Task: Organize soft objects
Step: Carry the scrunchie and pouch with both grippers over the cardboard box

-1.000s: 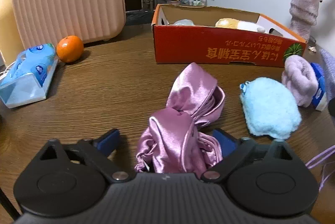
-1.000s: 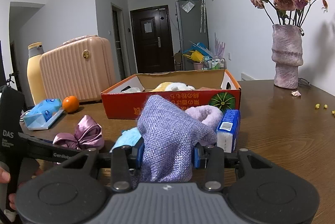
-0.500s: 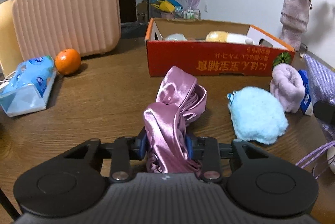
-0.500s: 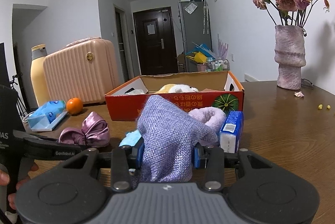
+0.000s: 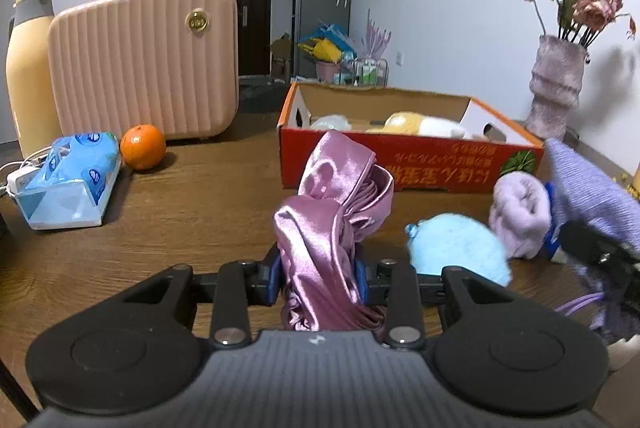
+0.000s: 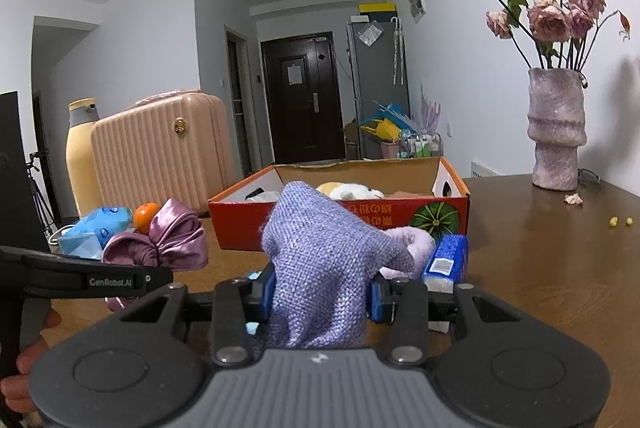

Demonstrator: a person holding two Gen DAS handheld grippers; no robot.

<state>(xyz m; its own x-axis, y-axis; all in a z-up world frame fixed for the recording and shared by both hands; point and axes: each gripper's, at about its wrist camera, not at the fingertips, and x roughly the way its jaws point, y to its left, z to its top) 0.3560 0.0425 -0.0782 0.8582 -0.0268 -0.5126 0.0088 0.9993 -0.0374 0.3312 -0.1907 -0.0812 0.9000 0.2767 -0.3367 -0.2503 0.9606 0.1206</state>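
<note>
Left tongs [image 5: 319, 274] clamped on a pink satin cloth [image 5: 332, 224], which stands bunched between the blue pads above the wooden bench [image 5: 192, 212]. Right tongs [image 6: 320, 292] clamped on a lilac knitted cloth [image 6: 320, 260], likewise gripped from both sides. On the bench ahead of the tongs lie a light-blue fluffy pouch [image 5: 456, 248] and a pale purple rolled towel [image 5: 520, 216], close together, with a blue packet [image 6: 446, 260] just beside the towel. Behind them stands an open red cardboard box [image 5: 404, 164] holding a yellow-and-white plush toy [image 5: 416, 124]. Toward the left edge: an orange [image 5: 143, 147], a tissue pack [image 5: 72, 180], a pink suitcase [image 5: 144, 64]. Toward the far right corner: a vase [image 6: 556, 128] of dried roses.
</note>
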